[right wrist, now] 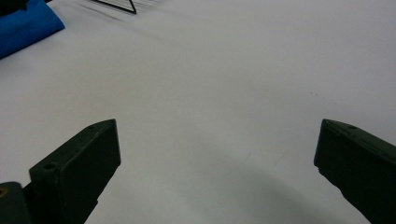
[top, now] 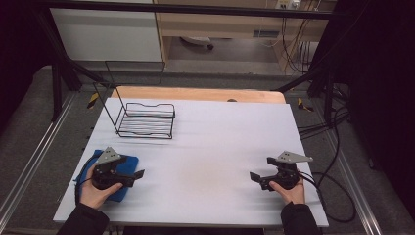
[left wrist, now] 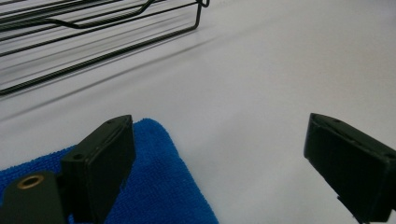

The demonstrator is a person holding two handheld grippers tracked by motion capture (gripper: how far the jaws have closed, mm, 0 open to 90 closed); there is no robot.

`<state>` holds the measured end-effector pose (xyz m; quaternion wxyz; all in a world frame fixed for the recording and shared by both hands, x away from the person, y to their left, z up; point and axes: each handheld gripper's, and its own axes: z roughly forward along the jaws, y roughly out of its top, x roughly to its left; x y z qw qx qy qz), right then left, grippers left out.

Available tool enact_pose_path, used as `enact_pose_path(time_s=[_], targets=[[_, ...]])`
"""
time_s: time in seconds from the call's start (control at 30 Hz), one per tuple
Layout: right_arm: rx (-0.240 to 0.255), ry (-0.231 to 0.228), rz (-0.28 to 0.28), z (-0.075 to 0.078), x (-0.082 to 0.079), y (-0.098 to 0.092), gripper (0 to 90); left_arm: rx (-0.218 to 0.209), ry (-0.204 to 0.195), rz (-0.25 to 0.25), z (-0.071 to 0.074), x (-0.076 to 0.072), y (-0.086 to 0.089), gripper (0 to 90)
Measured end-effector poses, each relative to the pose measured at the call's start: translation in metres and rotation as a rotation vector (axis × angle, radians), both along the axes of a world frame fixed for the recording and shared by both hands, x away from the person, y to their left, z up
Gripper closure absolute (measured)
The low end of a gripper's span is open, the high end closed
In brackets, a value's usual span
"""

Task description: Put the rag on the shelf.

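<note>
Both forearms wear dark, near-black sleeves that reach the wrists. The left gripper (top: pixel 138 175) and the right gripper (top: pixel 256 177) are matt black blocks, each topped by a grey three-cornered plate and trailing a black cable. Their jaws are flat, thick black slabs with bevelled tips; a brass-coloured threaded insert sits in the base of the left one
</note>
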<state>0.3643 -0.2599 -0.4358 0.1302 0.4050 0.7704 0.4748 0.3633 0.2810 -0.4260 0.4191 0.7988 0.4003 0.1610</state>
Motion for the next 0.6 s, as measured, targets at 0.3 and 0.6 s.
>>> enact_pose_path(time_s=[0.3,0.6], targets=[[0.000,-0.002,-0.006,0.0012,-0.0007,-0.0009,0.8,-0.003,0.006,0.007,0.0049,-0.0002,-0.0021,9.3],[-0.008,0.002,-0.006,0.0002,-0.0002,0.0004,0.9,0.018,0.018,0.036,0.0083,0.0068,-0.0039,16.8]])
